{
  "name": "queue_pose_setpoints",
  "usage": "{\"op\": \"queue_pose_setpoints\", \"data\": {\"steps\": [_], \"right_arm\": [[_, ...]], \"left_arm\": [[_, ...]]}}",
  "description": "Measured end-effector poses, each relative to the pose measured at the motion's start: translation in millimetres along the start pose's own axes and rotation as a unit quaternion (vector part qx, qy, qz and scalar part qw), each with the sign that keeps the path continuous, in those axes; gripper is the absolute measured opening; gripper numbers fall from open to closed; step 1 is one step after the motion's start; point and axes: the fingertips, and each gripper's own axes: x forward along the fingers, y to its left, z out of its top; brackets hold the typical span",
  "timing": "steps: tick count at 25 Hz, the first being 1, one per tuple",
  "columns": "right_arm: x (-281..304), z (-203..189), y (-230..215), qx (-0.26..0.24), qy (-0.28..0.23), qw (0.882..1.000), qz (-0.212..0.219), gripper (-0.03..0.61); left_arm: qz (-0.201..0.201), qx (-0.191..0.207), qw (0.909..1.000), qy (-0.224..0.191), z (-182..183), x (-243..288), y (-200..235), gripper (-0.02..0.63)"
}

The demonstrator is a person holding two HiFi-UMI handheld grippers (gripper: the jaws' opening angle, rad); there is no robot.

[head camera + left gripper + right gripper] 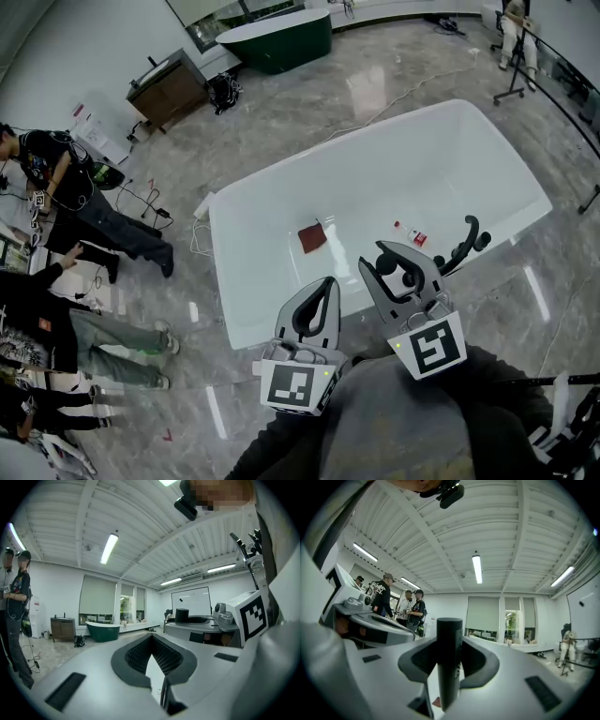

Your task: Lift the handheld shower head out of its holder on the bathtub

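It was a large open hall set up like a bathroom showroom and used as a test space. Below both pairs of jaws, a freestanding white bathtub (234, 300) sat on a polished stone floor (394, 84). Far ahead of the left gripper (151, 637) and its jaws stood a dark green tub (102, 632), a wooden vanity (62, 629) and a whiteboard (191, 603). Ahead and left of the right gripper (450, 634) and its jaws, people (417, 607) stood under a strip light (477, 569) on a ribbed ceiling (511, 536).
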Motion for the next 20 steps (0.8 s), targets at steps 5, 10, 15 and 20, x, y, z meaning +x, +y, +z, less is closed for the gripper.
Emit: {"op": "queue_pose_setpoints", "data": {"steps": [5, 10, 15, 20], "right_arm": [[-6, 8, 8, -0.007, -0.011, 1.0, 0.0, 0.124], [-13, 9, 23, -0.01, -0.012, 1.0, 0.0, 0.124], [-22, 19, 36, -0.001, -0.016, 1.0, -0.016, 0.124], [-43, 35, 31, 0.001, -0.024, 0.999, -0.034, 0.124]], "left_arm": [[-0.005, 0.008, 0.9998, -0.016, 5, -10, -4, 0.002], [-0.001, 0.005, 0.9999, -0.015, 1, -24, -6, 0.002], [-0.017, -0.005, 0.9998, -0.004, -8, -41, -10, 0.002], [-0.017, -0.01, 0.9997, 0.011, -11, -51, -21, 0.002]]}}
